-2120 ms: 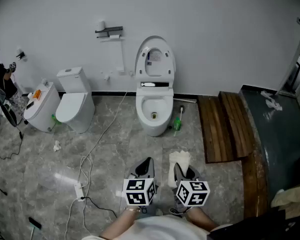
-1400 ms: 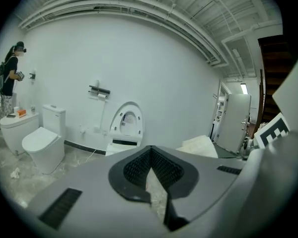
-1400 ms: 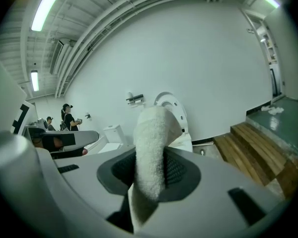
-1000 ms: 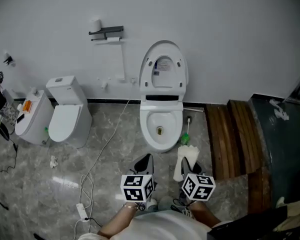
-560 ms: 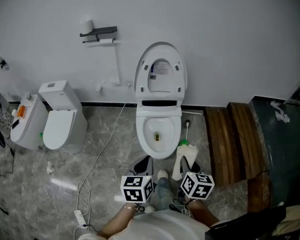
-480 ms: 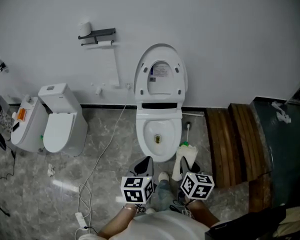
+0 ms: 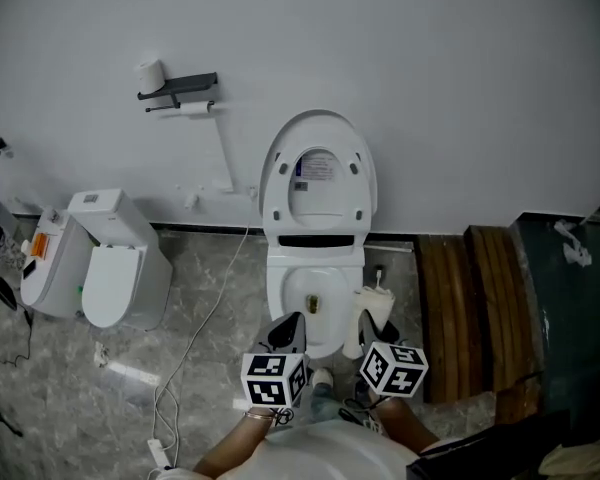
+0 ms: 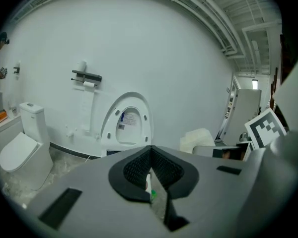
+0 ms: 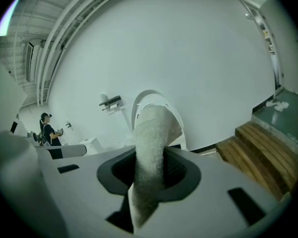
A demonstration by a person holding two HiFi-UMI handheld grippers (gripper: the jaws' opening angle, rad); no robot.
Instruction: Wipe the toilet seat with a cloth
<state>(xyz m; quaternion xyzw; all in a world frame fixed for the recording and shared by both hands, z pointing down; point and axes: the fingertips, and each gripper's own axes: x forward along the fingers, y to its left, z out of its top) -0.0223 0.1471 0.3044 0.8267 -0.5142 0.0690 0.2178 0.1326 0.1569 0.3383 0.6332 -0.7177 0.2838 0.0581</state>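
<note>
A white toilet (image 7: 316, 268) stands against the wall with its lid (image 7: 318, 175) raised; the open bowl rim (image 7: 280, 293) lies just ahead of both grippers. A cream cloth (image 7: 366, 311) is pinched in my right gripper (image 7: 376, 325), standing up out of the jaws (image 9: 151, 148) over the bowl's right front. The left gripper (image 7: 290, 330) is shut and empty at the bowl's front left edge; in its own view the jaws (image 8: 150, 171) meet with nothing between them, facing the raised lid (image 8: 127, 127).
A second, closed toilet (image 7: 112, 273) and another fixture (image 7: 42, 263) stand to the left. A paper holder (image 7: 177, 88) hangs on the wall. Cables (image 7: 195, 338) trail across the floor. Wooden boards (image 7: 468, 308) lie to the right. A brush handle (image 7: 379, 273) sits beside the bowl. A person (image 9: 45, 128) stands far left.
Both grippers and the camera have come forward toward the toilet; the bowl now lies directly at the gripper tips. The cloth stays in the right gripper.
</note>
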